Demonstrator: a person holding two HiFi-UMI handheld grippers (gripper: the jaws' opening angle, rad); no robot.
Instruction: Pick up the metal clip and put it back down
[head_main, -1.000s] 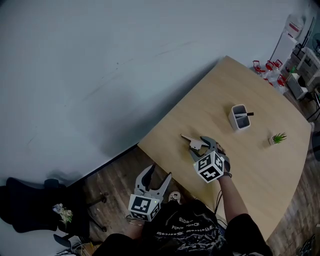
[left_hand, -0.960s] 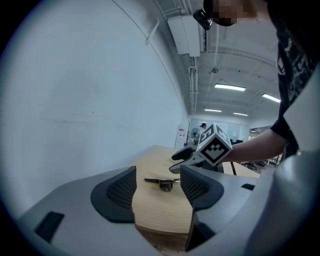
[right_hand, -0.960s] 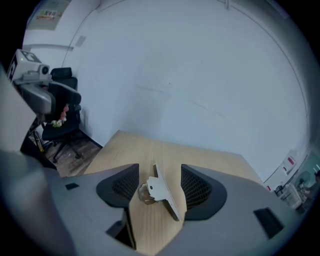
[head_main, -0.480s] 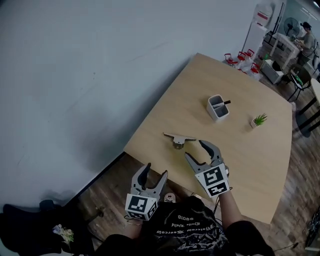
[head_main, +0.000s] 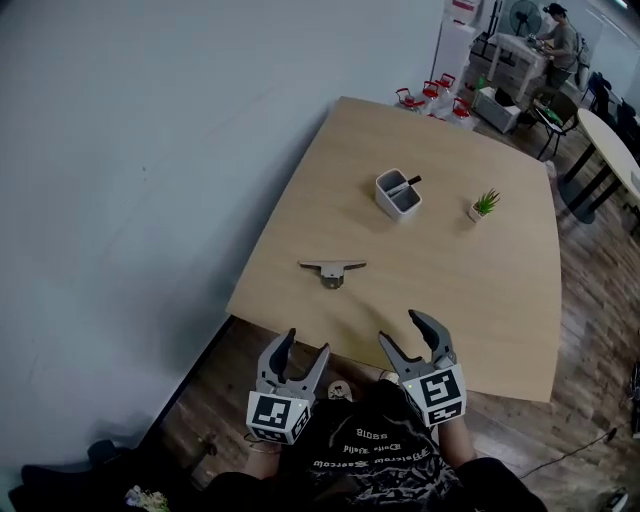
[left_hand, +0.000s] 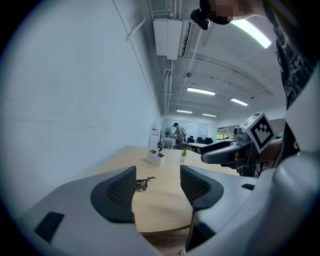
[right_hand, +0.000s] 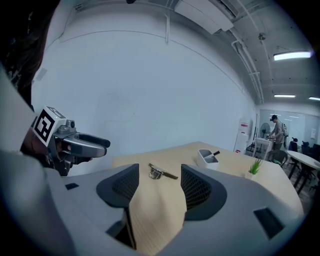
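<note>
The metal clip (head_main: 332, 270) lies flat on the wooden table (head_main: 470, 290), near its left front part, with nothing touching it. It also shows small between the jaws in the left gripper view (left_hand: 144, 182) and in the right gripper view (right_hand: 161, 172). My right gripper (head_main: 412, 336) hangs open at the table's near edge, well short of the clip. Below the table edge, over the floor, my left gripper (head_main: 299, 350) is open and empty too.
A white pen holder (head_main: 398, 193) with a dark pen stands farther back on the table, and a small potted plant (head_main: 483, 206) is to its right. A plain wall runs along the left. Red stools (head_main: 428, 92) and a person at a desk (head_main: 552, 35) are far off.
My right gripper let go of the clip and drew back to the table's near edge, now open. The clip stays flat on the table. The left gripper barely moved.
</note>
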